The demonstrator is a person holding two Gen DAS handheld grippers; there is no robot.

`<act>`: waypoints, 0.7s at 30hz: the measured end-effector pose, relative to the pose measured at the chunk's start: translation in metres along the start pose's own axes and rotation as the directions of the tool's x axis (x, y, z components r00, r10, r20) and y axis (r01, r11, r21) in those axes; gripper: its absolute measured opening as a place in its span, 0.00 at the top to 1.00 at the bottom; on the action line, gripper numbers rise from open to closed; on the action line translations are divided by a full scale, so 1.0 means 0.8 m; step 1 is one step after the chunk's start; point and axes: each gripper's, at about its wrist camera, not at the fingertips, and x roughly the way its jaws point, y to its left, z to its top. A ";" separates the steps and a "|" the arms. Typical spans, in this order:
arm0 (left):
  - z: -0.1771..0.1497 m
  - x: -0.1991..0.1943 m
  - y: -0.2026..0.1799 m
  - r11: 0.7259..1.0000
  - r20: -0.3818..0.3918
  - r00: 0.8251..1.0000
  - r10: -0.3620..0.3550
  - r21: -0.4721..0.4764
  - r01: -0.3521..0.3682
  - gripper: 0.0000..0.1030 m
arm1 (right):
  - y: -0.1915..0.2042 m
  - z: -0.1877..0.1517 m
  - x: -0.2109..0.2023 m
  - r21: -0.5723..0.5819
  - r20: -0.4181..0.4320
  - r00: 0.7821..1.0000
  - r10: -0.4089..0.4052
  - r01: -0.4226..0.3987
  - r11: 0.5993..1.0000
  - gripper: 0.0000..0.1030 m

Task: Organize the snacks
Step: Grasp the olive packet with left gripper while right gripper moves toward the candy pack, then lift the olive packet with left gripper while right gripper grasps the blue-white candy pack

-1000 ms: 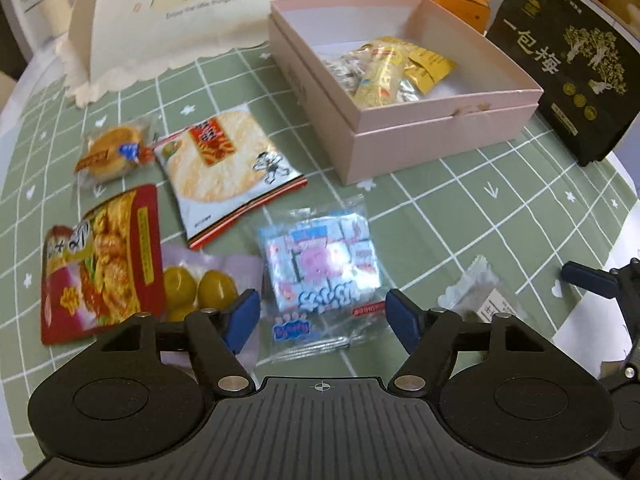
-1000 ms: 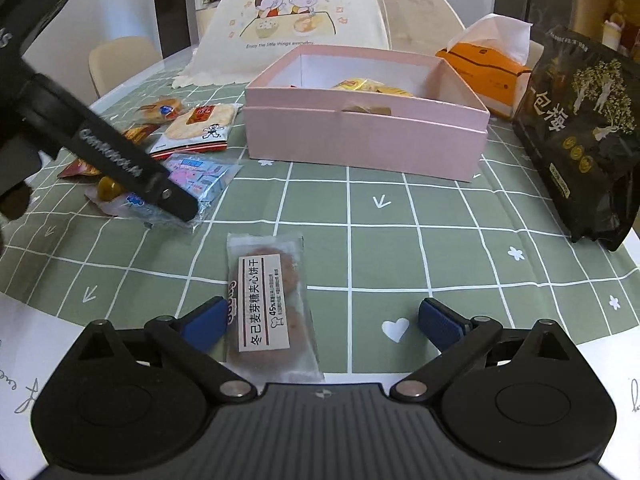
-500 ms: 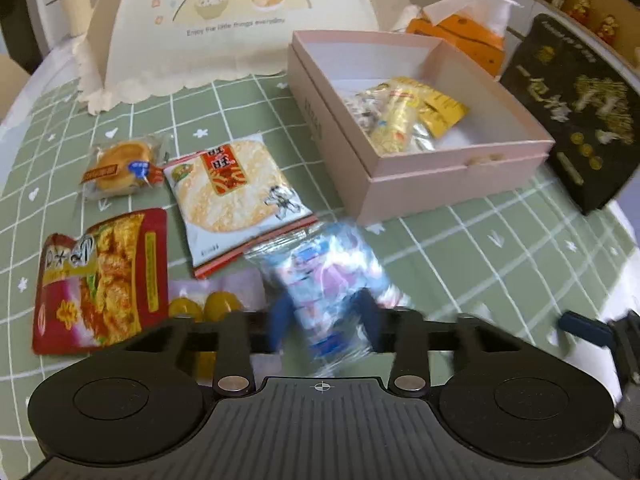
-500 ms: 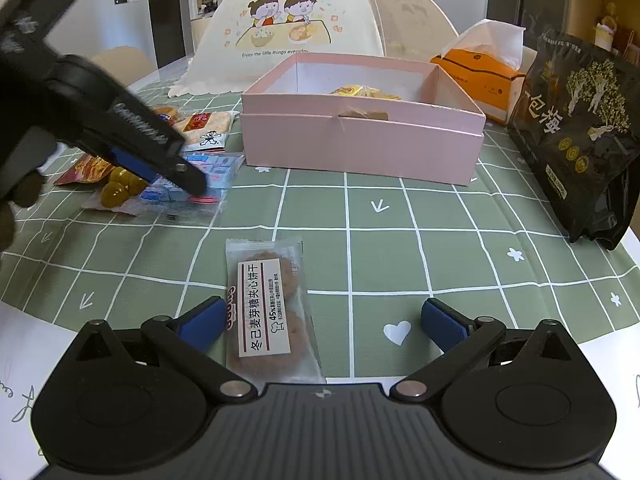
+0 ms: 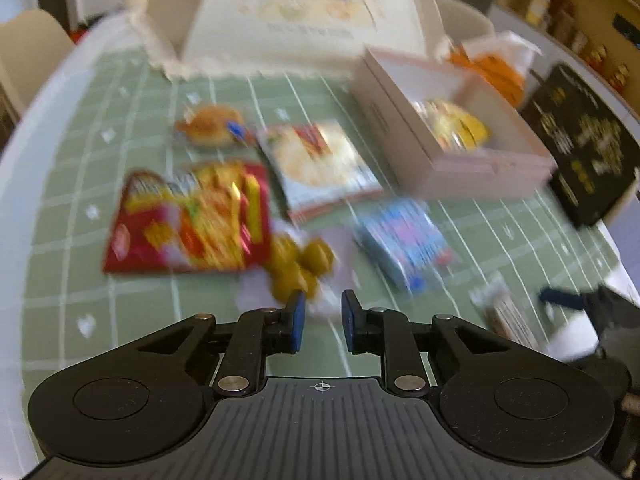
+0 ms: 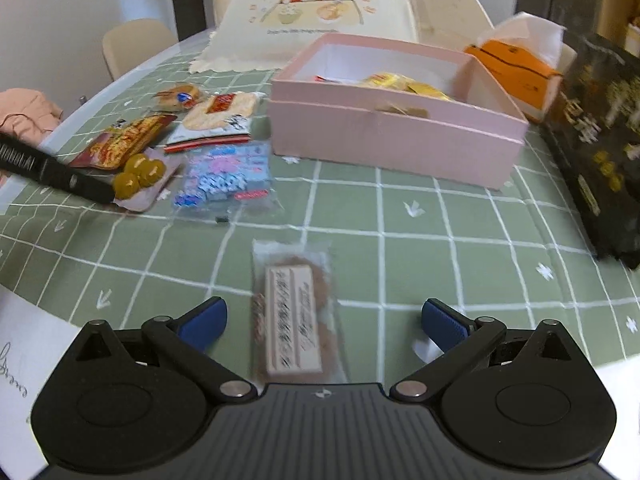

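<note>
Desk [image 6: 440, 216] under green grid cloth; left wrist view heavily motion-blurred, so no print legible there. Food cover [image 6: 320, 12] at the back, cut off at the top edge: cartoon of two children readable, small line of text below too fine to read. Black bag [image 6: 600, 132] at right, cropped by the frame edge, gold characters smeared. Pink box [image 6: 392, 140] open, yellow wrapped snacks inside, partly hidden by its front wall. Orange tissue pack [image 6: 516, 68] behind the box.

Loose snacks lie left of the box: red packet [image 5: 188, 216], rice cracker pack [image 5: 320, 164], blue-pink candy pack [image 6: 224, 176], bun [image 5: 212, 124], green plum pack [image 5: 300, 268]. Wafer packet [image 6: 294, 312] has a white label with vertical characters, blurred, unreadable.

Left tongs [image 5: 322, 322]: closing, nearly together, nothing clamped between them; plum pack just beyond the tips, candy pack off to the right. Right tongs [image 6: 322, 320]: wide apart, wafer packet lying on the cloth between the tips, untouched, its near end hidden under the tool body.
</note>
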 end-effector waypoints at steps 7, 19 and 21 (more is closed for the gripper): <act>0.015 0.041 -0.006 0.998 -0.068 0.997 0.036 0.055 -0.032 0.67 | 0.012 -0.004 0.003 0.001 0.052 0.999 -0.003 0.002 1.000 0.00; 0.009 0.046 -0.009 0.996 -0.061 0.997 0.045 0.080 -0.040 0.62 | 0.014 -0.012 -0.001 0.016 0.079 0.997 -0.011 0.010 1.000 0.00; 0.005 0.046 -0.001 0.999 -0.034 0.999 0.018 0.051 -0.016 0.62 | 0.015 -0.013 -0.003 0.014 0.062 0.998 -0.008 0.007 1.000 0.00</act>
